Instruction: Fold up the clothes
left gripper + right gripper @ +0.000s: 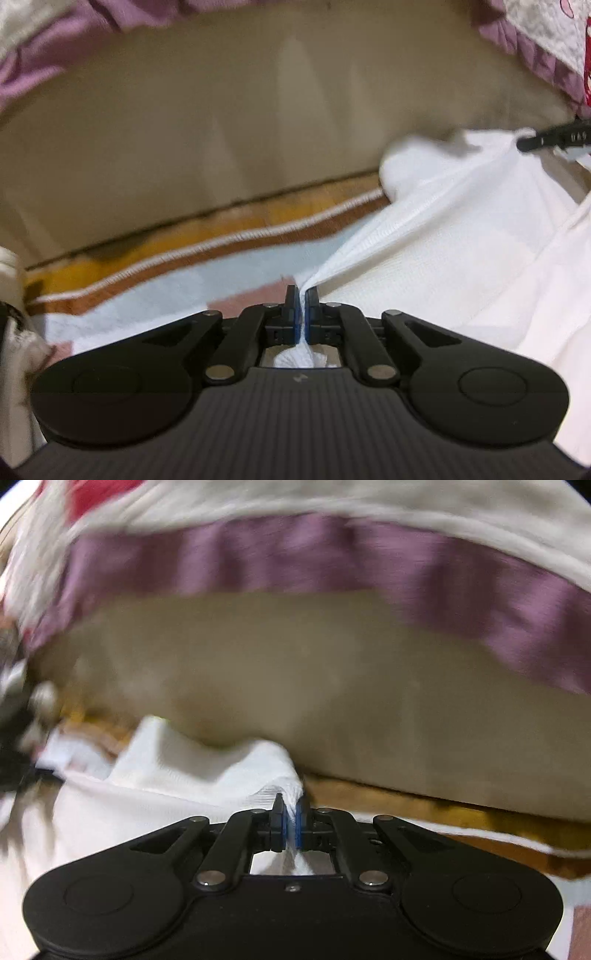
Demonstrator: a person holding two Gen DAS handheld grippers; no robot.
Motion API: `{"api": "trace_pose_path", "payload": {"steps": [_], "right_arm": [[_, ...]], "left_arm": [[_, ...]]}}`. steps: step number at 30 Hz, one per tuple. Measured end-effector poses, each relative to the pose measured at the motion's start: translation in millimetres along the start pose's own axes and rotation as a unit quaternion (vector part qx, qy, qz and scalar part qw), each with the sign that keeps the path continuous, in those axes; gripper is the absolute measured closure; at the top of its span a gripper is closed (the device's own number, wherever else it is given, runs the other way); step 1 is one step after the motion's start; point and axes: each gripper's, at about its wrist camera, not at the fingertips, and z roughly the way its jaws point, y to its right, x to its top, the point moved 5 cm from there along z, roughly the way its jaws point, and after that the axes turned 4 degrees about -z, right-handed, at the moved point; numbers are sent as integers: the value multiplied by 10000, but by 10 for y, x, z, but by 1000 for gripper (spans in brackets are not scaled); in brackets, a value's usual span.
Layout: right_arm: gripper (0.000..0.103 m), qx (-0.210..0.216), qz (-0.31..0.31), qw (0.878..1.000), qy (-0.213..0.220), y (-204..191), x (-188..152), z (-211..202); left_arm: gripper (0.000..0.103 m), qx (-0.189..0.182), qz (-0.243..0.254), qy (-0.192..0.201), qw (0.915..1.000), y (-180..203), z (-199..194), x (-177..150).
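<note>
Both tools pinch a white garment in front of a beige bed side.

Ahead of both tools rises the bed side [207, 122], with a purple-frilled cover [332, 554] hanging over its top. Below it lies a mat [159, 284] with a brown and white border. The garment [461, 229] is stretched from the left tool [303, 295], clamped on a bunched edge, away to its right; the right tool [290, 805] is clamped on another corner, cloth spreading to its left. Blue pads [295, 314] press the fabric.

Pale blue mat [236, 266] with brown border, white garment [461, 236] on it
</note>
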Motion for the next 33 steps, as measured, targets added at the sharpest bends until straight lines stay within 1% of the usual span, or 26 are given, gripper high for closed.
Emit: {"api": "trace_pose_path", "payload": {"steps": [2, 3, 4, 5, 6, 7, 8, 9, 10, 11, 12, 13, 14, 16, 18, 20, 21, 22, 23, 24, 25, 26, 27, 30, 33], "right_arm": [[99, -101, -31, 9998, -151, 25, -64, 91], [95, -153, -48, 9996, -227, 36, -96, 137], [91, -312, -69, 9989, -349, 42, -109, 178], [87, -474, -90, 9977, -471, 48, -121, 218], [86, -636, -111, 9961, -594, 55, -133, 257], [84, -707, 138, 9964, -441, 111, -103, 161], [75, -776, 393, 9958, -282, 170, -73, 60], [61, -868, 787, 9930, -116, 273, -54, -104], [55, -870, 1082, 9903, 19, 362, -82, -285], [48, -868, 1374, 9866, 153, 450, -111, -466], [47, -866, 1664, 9818, 288, 539, -140, -647], [47, -815, 1757, 9805, 323, 608, -210, -800], [47, -817, 1759, 9807, 259, 669, -307, -906], [47, -842, 1763, 9807, 92, 789, -513, -1069], [47, -786, 1922, 9781, -116, 915, -757, -1118], [47, -508, 2247, 9728, -230, 972, -940, -1085], [47, -356, 2401, 9699, -208, 958, -1015, -1058], [47, -204, 2553, 9665, -185, 944, -1089, -1031], [51, -56, 2617, 9651, -115, 917, -1139, -1014], [78, -69, 2381, 9712, -92, 831, -1150, -990], [94, -87, 2136, 9768, -71, 743, -1159, -965], [95, -104, 1891, 9819, -49, 655, -1169, -940], [95, -289, 1627, 9862, 129, 555, -1104, -971], [97, -797, 1439, 9833, 785, 605, -994, -1330], [97, -1305, 1284, 9800, 784, 702, -1089, -1433]], "left_arm": [[100, 173, 295, 11, 9994, 63, 49, 2], [94, 434, 359, -76, 9984, 52, 122, -19], [91, 711, 414, -172, 9965, 37, 198, -43], [86, 989, 468, -268, 9936, 23, 273, -65], [81, 956, 256, -214, 9949, -34, 213, -79], [81, 890, 16, -143, 9959, -96, 138, -92], [81, 823, -224, -73, 9963, -157, 64, -105], [79, 756, -464, -3, 9961, -219, -11, -117], [76, 670, -668, 50, 9955, -267, -98, -152], [69, 582, -867, 101, 9945, -314, -186, -189], [64, 494, -1066, 152, 9930, -360, -274, -226], [61, 373, -1186, 143, 9921, -378, -342, -283], [60, 293, -1281, 64, 9913, -398, -373, -343], [59, 257, -1428, -110, 9894, -419, -368, -441], [56, 206, -1645, -186, 9860, -437, -337, -515], [55, 153, -1864, -257, 9820, -455, -305, -588], [55, 127, -1974, -292, 9798, -464, -289, -624], [55, 144, -1960, -273, 9801, -439, -295, -628], [58, 184, -1839, -272, 9824, -403, -292, -627], [64, 251, -1645, -261, 9857, -347, -289, -617], [72, 321, -1444, -248, 9887, -289, -286, -606], [89, 333, -1234, -203, 9916, -220, -293, -594], [94, 424, -1018, -147, 9938, -152, -304, -580], [95, 864, -547, -126, 9947, -21, -300, -576], [95, 1094, -523, -42, 9926, 34, -267, -590]]}}
